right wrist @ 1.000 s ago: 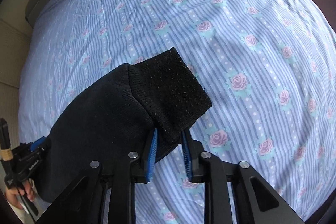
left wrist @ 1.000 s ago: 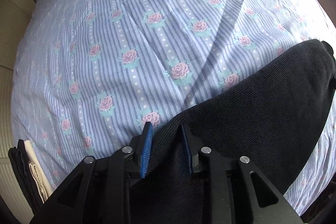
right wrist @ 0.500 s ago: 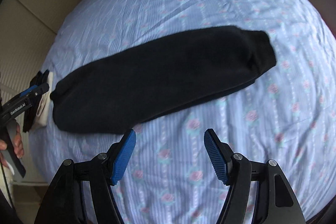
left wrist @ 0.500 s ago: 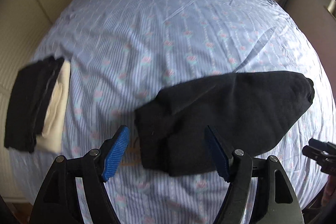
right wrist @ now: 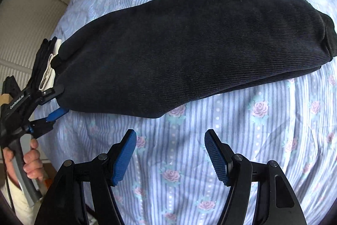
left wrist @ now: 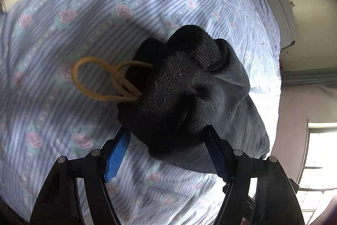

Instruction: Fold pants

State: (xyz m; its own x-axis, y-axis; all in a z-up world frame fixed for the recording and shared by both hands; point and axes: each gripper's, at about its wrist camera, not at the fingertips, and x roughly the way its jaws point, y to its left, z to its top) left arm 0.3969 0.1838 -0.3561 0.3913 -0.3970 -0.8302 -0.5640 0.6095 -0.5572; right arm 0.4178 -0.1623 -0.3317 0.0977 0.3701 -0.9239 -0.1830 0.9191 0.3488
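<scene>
My right gripper (right wrist: 170,151) hangs spread over bare bedsheet (right wrist: 263,140) near the pants (right wrist: 189,52); my left gripper (left wrist: 166,136), jaws apart, straddles their bunched end. "GenRobot.AI" marks its body.

Pants (right wrist: 185,52) are lying folded lengthwise on the bed (right wrist: 263,151), running from 8 o'clock to 2 o'clock in the right wrist view. A clothes stack (right wrist: 47,64) is sitting at 9 o'clock, just beside their end. The drawstring (left wrist: 101,81) is trailing toward 9 o'clock from the bunched waistband.
</scene>
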